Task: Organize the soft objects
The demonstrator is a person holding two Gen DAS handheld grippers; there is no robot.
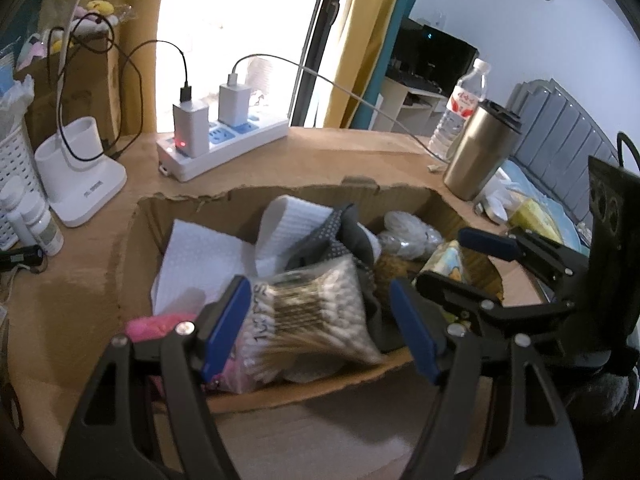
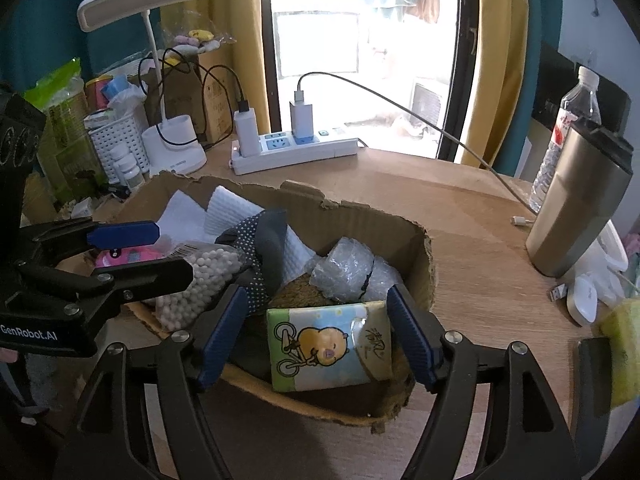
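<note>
Wooden worktop (image 2: 460, 208) under everything, bare and open to the right of the cardboard box (image 2: 420, 240), up to the steel tumbler (image 2: 580, 208) and water bottle (image 2: 576, 120) near the right edge. Behind the box, a white power strip (image 2: 292, 152) with two chargers plugged in, a strip of free wood between it and the box's torn back rim. Left of the box, crowded: lamp base (image 2: 176, 152), white basket (image 2: 116, 136), small bottles.

Inside the box, packed close: white cloth (image 1: 200, 256) at back left, dark dotted fabric (image 2: 256, 240) in the middle, crumpled bubble wrap (image 2: 348, 268) at back right, pink item (image 1: 152, 326) at the near-left corner.

Left hand-held gripper (image 1: 320, 332) over the box's near-left part, jaws wide, bag of cotton swabs (image 1: 316, 312) lying between the blue pads, pressed by neither as far as can be seen.

Right hand-held gripper (image 2: 316, 336) over the box's near-right edge, jaws wide, tissue pack (image 2: 328, 348) with a cartoon print between the pads, leaning on the near wall, whether the right pad touches it unclear.
</note>
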